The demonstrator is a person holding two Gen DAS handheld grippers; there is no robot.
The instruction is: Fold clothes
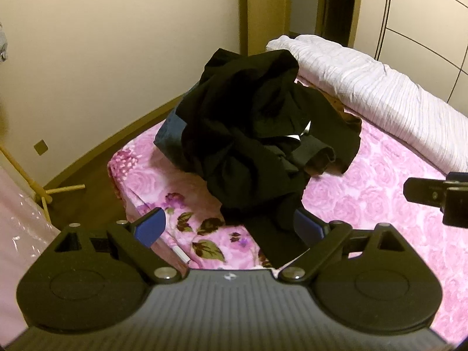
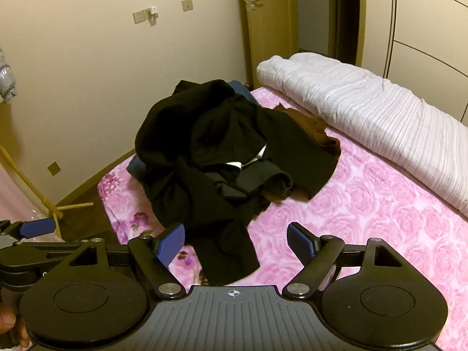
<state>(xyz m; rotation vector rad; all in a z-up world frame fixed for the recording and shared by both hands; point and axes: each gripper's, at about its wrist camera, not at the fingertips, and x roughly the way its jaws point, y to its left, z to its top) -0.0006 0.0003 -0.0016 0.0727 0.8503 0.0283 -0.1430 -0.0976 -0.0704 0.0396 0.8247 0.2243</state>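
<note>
Both your grippers are spread wide and empty: a black trailing end of the clothes pile [image 1: 248, 134] lies between the left gripper [image 1: 231, 228] fingers and just ahead of the right gripper [image 2: 235, 241], on the pink bedspread [image 2: 365, 219]

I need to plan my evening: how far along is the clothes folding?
Nothing looks folded yet. The dark clothes lie in a crumpled heap on the pink floral bedspread. Both the left claw and the right claw are open and empty, near a trailing black piece. All the folding remains.
</note>
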